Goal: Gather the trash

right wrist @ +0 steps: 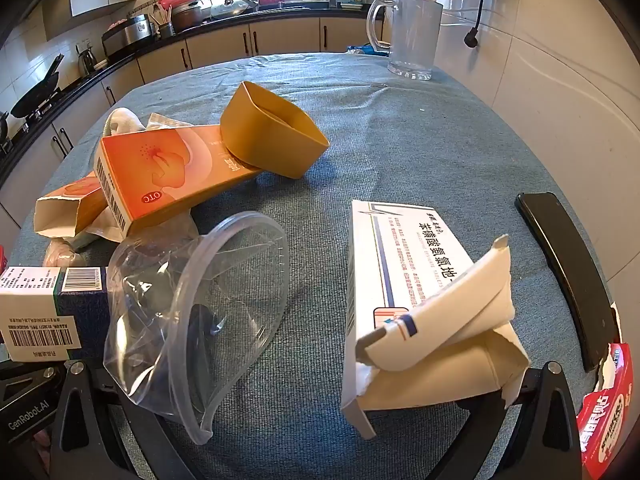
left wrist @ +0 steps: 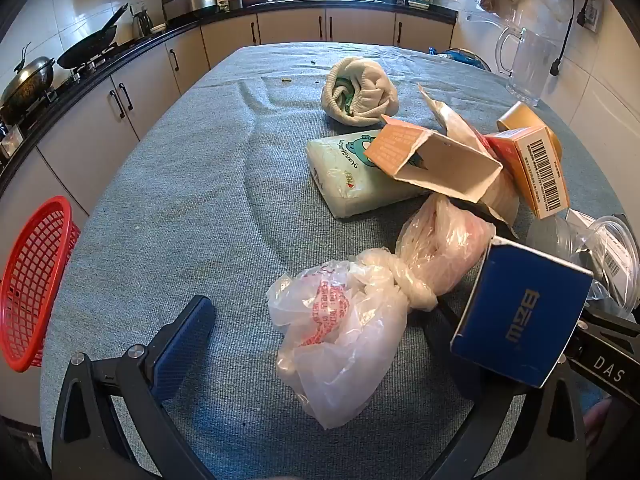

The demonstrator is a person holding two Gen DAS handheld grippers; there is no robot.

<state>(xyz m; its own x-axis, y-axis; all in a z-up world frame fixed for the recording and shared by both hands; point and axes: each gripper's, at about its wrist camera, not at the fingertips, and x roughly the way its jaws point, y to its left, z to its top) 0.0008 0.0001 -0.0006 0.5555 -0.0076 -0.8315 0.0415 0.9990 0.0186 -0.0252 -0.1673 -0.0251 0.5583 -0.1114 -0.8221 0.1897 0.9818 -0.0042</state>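
In the left wrist view my left gripper (left wrist: 320, 344) is open, its left finger (left wrist: 180, 344) bare. A knotted clear plastic bag (left wrist: 352, 320) lies between the jaws and a blue box (left wrist: 520, 316) covers the right finger. Beyond lie a tissue pack (left wrist: 344, 168), an open orange carton (left wrist: 436, 160), an orange barcode box (left wrist: 536, 168) and a rolled white cloth (left wrist: 360, 92). In the right wrist view my right gripper (right wrist: 316, 360) is open. A crushed clear plastic cup (right wrist: 200, 312) lies over its left finger, a torn white medicine box (right wrist: 416, 304) over its right.
A red mesh basket (left wrist: 32, 280) hangs off the table's left edge. A glass pitcher (right wrist: 412, 36) stands at the far right. A black phone (right wrist: 568, 272) lies at the right edge, a red packet (right wrist: 608, 400) near it. A gold paper cup (right wrist: 272, 132) rests on an orange box (right wrist: 172, 172). Kitchen counters surround the table.
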